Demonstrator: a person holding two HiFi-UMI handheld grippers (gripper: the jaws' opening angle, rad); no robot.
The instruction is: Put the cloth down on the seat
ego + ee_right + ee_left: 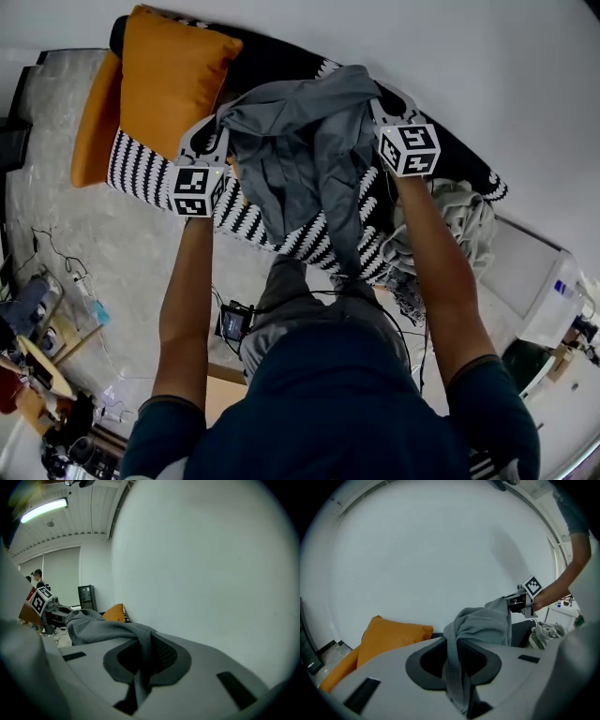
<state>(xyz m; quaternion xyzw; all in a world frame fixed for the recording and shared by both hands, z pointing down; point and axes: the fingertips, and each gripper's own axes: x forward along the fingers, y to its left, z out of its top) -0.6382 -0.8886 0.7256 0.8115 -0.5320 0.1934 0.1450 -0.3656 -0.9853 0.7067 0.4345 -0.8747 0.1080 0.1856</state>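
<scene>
Cloth (309,159), grey, bunched, spans between both grippers over striped seat (141,173); lower folds drape toward seat, contact not discernible. Left gripper (456,660): fingers clamped on one cloth edge, fabric trailing below pads. Right gripper (140,660): fingers clamped on opposite edge. Orange cushion (173,80) beyond left fingers. Pale crumpled fabric pile (464,220) outboard of right fingers.

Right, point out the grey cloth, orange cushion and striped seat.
grey cloth (292,150), head view, hanging middle.
orange cushion (178,80), head view, top face.
striped seat (141,173), head view, front edge.
</scene>
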